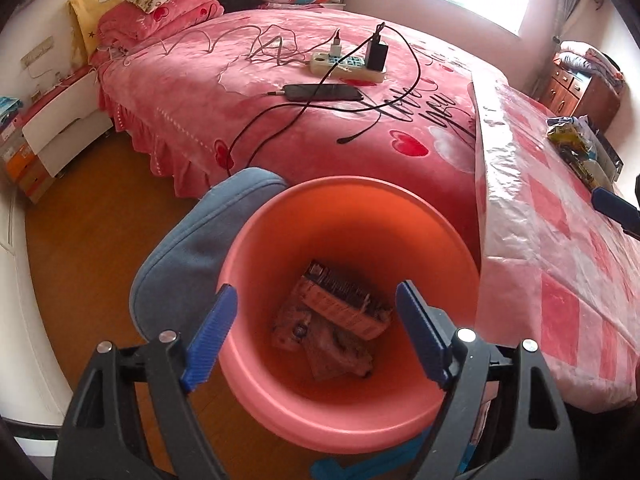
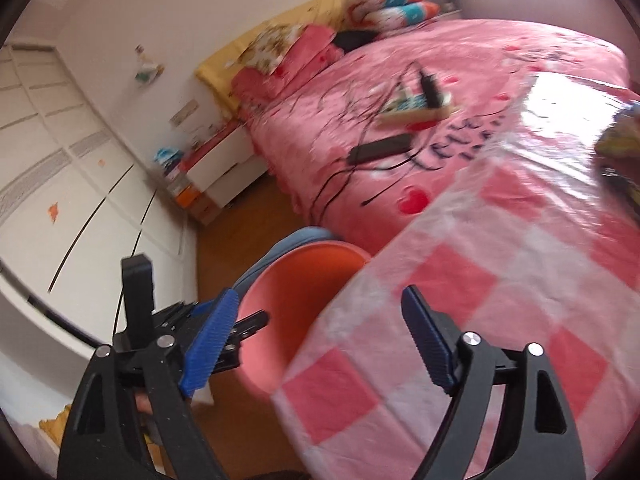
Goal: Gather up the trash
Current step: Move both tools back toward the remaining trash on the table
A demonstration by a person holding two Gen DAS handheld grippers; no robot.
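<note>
My left hand-held gripper [image 1: 316,312] hangs over the pink bin [image 1: 256,364], its blue fingers [image 1: 210,336] spread wide with nothing between them. Down in the bin lie a small printed carton [image 1: 344,304] and crumpled wrappers [image 1: 332,352] under it. A blue cushion [image 1: 188,248] sits just behind the bin, and the bin stands beside the worktop [image 1: 560,264] with its pink checked cover. My right hand-held gripper [image 2: 320,322] is also spread and empty, poised above the worktop's near edge with the bin just left of it. More wrappers [image 1: 576,144] lie at the worktop's far end. A power strip [image 1: 348,66] and phone [image 1: 320,92] rest on the bed [image 1: 200,92].
</note>
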